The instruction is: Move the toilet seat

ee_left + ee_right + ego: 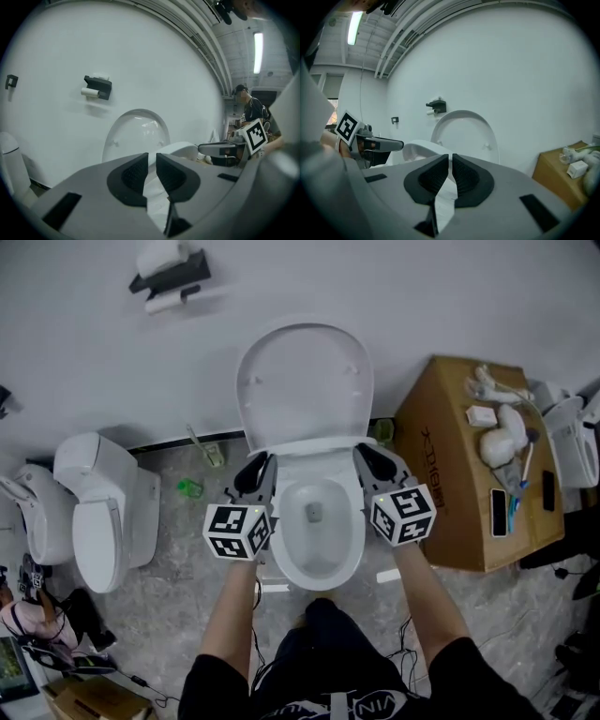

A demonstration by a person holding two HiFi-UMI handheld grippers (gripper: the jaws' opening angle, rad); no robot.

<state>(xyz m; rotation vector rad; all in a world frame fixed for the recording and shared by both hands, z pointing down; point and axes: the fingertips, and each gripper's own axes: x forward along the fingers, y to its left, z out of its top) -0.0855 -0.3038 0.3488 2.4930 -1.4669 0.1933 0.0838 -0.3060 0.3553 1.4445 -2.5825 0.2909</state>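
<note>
The left gripper (152, 165) is clenched on the left side of the seat (180, 149): a white edge fills the narrow gap between its pads (133, 176). The right gripper (451, 165) pinches the right side in the same way. In the head view, each gripper sits just beside the far end of the bowl (319, 570). The seat spans between them and appears tilted up off the bowl. The lid (305, 381) stands upright against the far wall (422, 296).

The seat is judged to be rigid moulded plastic, of modest weight, with a glossy and therefore slippery surface. It presumably pivots at its far end, so it travels in an arc rather than lifting free. Hold it on both side rails at matching points to keep the load even and avoid twisting the pivot. If it slips, it will drop and slam.
</note>
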